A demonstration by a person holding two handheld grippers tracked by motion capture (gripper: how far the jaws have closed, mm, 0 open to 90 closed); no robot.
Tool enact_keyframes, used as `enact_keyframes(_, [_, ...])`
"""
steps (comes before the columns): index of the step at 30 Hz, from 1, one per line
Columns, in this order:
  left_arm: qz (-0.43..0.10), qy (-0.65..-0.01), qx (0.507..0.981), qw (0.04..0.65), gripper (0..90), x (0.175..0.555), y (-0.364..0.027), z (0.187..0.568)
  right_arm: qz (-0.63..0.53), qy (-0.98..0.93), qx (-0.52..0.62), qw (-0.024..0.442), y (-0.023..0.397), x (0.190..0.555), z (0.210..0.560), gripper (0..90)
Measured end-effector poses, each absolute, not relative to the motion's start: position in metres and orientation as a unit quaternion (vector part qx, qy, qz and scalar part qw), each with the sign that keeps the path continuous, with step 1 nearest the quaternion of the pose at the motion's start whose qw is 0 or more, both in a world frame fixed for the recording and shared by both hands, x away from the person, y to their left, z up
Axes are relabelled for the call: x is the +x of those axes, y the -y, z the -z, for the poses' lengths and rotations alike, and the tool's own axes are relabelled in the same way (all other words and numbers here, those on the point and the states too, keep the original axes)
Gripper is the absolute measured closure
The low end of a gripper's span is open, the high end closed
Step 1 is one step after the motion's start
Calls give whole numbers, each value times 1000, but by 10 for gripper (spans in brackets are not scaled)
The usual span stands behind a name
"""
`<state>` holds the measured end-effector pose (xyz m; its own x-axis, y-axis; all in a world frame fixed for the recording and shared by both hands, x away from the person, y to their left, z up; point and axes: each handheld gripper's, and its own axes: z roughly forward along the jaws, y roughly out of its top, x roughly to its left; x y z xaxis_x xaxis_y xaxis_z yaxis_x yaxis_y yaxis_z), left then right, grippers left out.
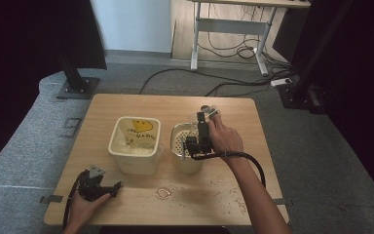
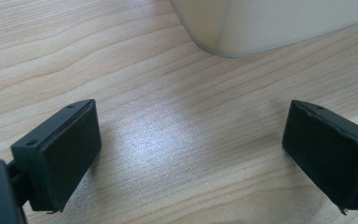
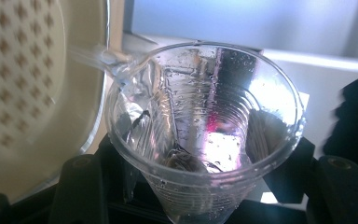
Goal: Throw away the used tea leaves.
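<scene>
My right gripper (image 1: 205, 117) is shut on a clear plastic cup (image 1: 210, 111), tipped on its side over the far right rim of a round cream bowl with a perforated strainer insert (image 1: 180, 140). In the right gripper view the wet cup (image 3: 205, 116) sits squeezed between the black jaws of the right gripper (image 3: 205, 196), its mouth beside the strainer (image 3: 23, 84). A clear streak runs from the cup's rim toward the strainer. My left gripper (image 1: 117, 185) rests on the wooden table (image 1: 126, 105) at the front left. The left gripper (image 2: 191, 154) is open over bare wood.
A square cream container (image 1: 134, 146) holding a plastic bag with a yellow smiley stands left of the bowl; its corner (image 2: 270, 23) lies just ahead of my left gripper. A small ring (image 1: 163, 193) and scattered crumbs (image 1: 233, 190) lie on the front of the table.
</scene>
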<state>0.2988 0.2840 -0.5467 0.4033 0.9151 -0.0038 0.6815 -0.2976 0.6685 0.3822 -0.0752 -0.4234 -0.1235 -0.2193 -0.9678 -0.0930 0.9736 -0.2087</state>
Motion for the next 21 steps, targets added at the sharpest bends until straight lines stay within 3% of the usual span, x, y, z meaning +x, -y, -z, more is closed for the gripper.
enact_keyframes(16, [-193, -510, 783, 300, 30, 301, -283, 547, 241, -644, -289, 666, 62, 386, 434, 408])
enact_keyframes(21, [-193, -509, 783, 300, 28, 301, -283, 547, 245, -636, -302, 667, 57, 384, 430, 415])
